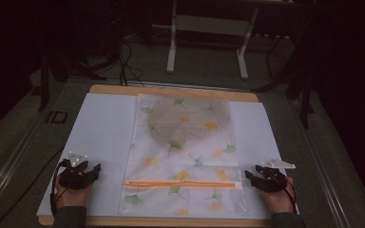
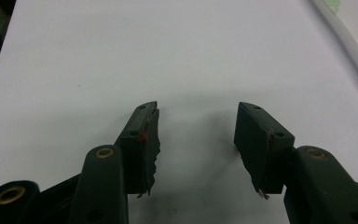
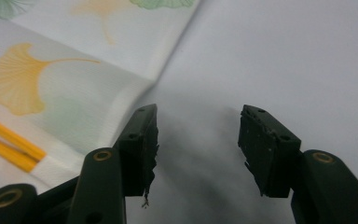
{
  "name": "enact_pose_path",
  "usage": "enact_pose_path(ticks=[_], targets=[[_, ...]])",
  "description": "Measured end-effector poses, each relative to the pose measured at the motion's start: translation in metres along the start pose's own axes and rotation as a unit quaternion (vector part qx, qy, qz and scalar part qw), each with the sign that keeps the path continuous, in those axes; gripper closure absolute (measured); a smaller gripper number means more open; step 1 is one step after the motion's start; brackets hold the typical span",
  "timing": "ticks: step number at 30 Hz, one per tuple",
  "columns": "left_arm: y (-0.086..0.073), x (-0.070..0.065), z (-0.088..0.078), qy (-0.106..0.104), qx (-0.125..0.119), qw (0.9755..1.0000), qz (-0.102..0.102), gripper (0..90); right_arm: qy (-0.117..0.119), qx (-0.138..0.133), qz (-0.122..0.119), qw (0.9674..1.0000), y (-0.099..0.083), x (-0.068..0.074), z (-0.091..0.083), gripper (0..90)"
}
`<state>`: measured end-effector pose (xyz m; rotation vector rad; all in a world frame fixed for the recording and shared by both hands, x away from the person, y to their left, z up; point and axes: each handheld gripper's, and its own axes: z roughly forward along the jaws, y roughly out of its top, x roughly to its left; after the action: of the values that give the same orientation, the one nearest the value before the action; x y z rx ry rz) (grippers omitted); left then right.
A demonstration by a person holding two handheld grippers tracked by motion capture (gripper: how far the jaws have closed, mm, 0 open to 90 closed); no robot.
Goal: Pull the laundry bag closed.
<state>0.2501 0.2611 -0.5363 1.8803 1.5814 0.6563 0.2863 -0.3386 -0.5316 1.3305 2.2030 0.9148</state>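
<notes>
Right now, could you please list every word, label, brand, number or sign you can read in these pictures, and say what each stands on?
None: no readable text anywhere.
The pouch carries only printed ginkgo leaves and an orange zipper, no lettering.
The white sheet is blank.
The left gripper and right gripper show no markings.

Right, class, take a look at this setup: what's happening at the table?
A person sits at a table with a two-jaw gripper in each hand. A mesh zipper bag printed with ginkgo leaves lies flat on a white sheet, its orange zipper running across near the person's edge. The left gripper rests on the bare sheet to the bag's left, the right gripper just off the bag's right edge. Both have open jaws, nothing between them. Neither is touching the bag.
</notes>
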Motion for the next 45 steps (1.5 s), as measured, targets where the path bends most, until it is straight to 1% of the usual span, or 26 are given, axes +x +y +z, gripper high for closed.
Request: enact_pose_path(ticks=[1, 4, 5, 7, 8, 11, 14, 16, 19, 23, 25, 27, 28, 31, 33, 36, 39, 42, 45], targets=[[0.000, 0.000, -0.001, -0.001, -0.002, 1.0000, 0.003, 50.0, 0.005, -0.003, -0.003, 1.0000, 0.000, 0.000, -0.001, 47.2], [0.000, 0.001, -0.004, -0.018, -0.013, 0.9997, 0.006, 50.7, 0.009, -0.003, -0.011, 0.9999, 0.001, 0.003, -0.003, 47.0], [0.000, 0.002, -0.005, -0.025, -0.017, 0.9995, 0.012, 50.4, 0.010, -0.003, -0.016, 0.9998, 0.001, 0.004, -0.003, 46.8], [0.001, 0.004, -0.005, -0.028, -0.022, 0.9992, 0.018, 50.4, 0.011, -0.002, -0.027, 0.9996, 0.001, 0.006, -0.002, 46.3], [0.001, 0.005, -0.006, -0.030, -0.021, 0.9991, 0.019, 50.8, 0.010, -0.001, -0.028, 0.9995, 0.001, 0.008, -0.002, 46.1], [0.000, 0.009, -0.005, -0.037, -0.021, 0.9990, 0.013, 53.6, 0.012, -0.001, -0.028, 0.9995, 0.002, 0.009, -0.002, 45.7], [0.000, 0.011, -0.006, -0.040, -0.025, 0.9988, 0.011, 54.5, 0.013, 0.001, -0.026, 0.9996, 0.003, 0.009, -0.002, 44.8], [0.000, 0.011, -0.007, -0.037, -0.025, 0.9989, 0.013, 54.5, 0.016, 0.005, -0.023, 0.9996, 0.004, 0.009, -0.002, 44.5], [0.001, 0.011, -0.007, -0.035, -0.024, 0.9989, 0.022, 54.1, 0.015, 0.006, -0.024, 0.9996, 0.004, 0.010, -0.002, 46.0], [0.000, 0.012, -0.007, -0.042, -0.022, 0.9987, 0.019, 53.5, 0.019, 0.004, -0.027, 0.9994, 0.006, 0.011, -0.004, 47.1], [0.000, 0.011, -0.007, -0.044, -0.022, 0.9986, 0.018, 53.5, 0.023, 0.001, -0.027, 0.9994, 0.006, 0.012, -0.005, 47.4], [0.000, 0.010, -0.008, -0.040, -0.023, 0.9987, 0.022, 53.5, 0.023, 0.001, -0.029, 0.9993, 0.006, 0.013, -0.005, 47.4], [0.001, 0.010, -0.008, -0.042, -0.023, 0.9986, 0.021, 53.6, 0.024, 0.000, -0.029, 0.9993, 0.007, 0.013, -0.005, 47.5], [0.001, 0.010, -0.009, -0.046, -0.022, 0.9985, 0.022, 53.6, 0.020, -0.011, -0.029, 0.9993, 0.009, 0.014, -0.007, 50.2], [0.000, 0.010, -0.008, -0.048, -0.022, 0.9984, 0.021, 53.5, 0.029, -0.014, -0.026, 0.9991, 0.011, 0.014, -0.008, 50.9], [0.000, 0.009, -0.008, -0.050, -0.017, 0.9983, 0.027, 53.6, 0.039, -0.015, -0.030, 0.9987, 0.015, 0.015, -0.007, 51.2], [0.000, 0.008, -0.007, -0.051, -0.015, 0.9982, 0.026, 54.1, 0.049, -0.009, -0.041, 0.9979, 0.019, 0.018, -0.003, 50.9], [0.000, 0.009, -0.007, -0.051, -0.015, 0.9982, 0.026, 54.4, 0.075, 0.002, -0.049, 0.9960, 0.024, 0.023, -0.001, 49.9], [0.000, 0.008, -0.007, -0.052, -0.013, 0.9982, 0.027, 55.0, 0.081, 0.009, -0.059, 0.9949, 0.029, 0.028, 0.000, 49.6]])
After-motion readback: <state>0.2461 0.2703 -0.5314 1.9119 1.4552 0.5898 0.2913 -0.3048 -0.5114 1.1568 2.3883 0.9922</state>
